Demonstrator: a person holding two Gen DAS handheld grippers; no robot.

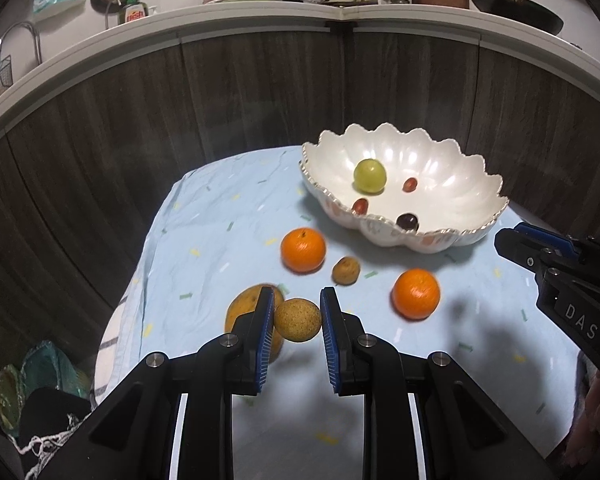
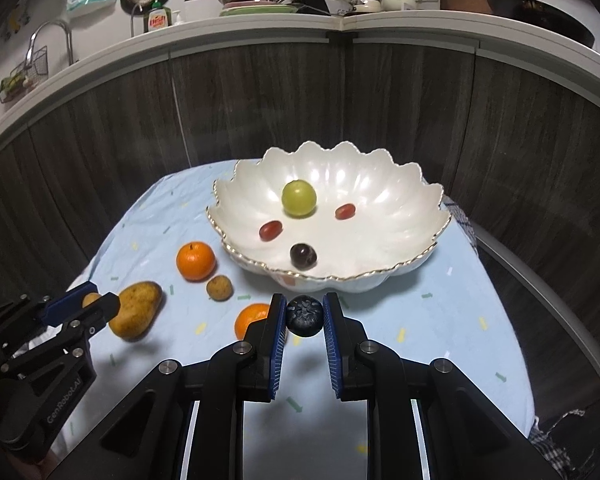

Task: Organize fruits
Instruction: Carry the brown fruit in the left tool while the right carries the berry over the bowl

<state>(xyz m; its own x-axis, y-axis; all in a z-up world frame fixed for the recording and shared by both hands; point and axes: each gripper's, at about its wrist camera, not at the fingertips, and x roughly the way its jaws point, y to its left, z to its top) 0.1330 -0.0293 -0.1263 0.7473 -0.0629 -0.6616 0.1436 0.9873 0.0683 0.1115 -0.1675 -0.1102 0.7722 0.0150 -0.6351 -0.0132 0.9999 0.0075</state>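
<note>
Fruit lies partly hidden in both views. From the left wrist, the big yellow-brown fruit (image 1: 242, 312) sits behind the left claw (image 1: 297, 316), and one finger covers much of it; the right wrist view shows it whole, oval and spotted like a potato, so I cannot say which fruit it is. From the right wrist, one orange (image 2: 251, 320) is half covered by a finger of the right claw (image 2: 304, 315).

The left claw is clamped on a small round tan fruit (image 1: 298, 319) with rough speckled skin, held above the light blue cloth (image 1: 220, 216) of the tabletop. The right claw is clamped on a small dark ball (image 2: 305, 315), nearly black with pale marks; it is too small to name. It hangs just in front of the white scalloped bowl (image 2: 380, 200).

The bowl holds a green grape (image 2: 299, 198), two red grapes (image 2: 270, 230) (image 2: 345, 211) and one dark grape (image 2: 303, 256), all apart from each other. On the cloth beside the bowl lie a second orange (image 2: 195, 261) and another small tan fruit (image 2: 219, 288), near each other. The edges of the pictures are dark and bent, and the things on the kitchen counter (image 2: 260, 28) behind are hard to read.
</note>
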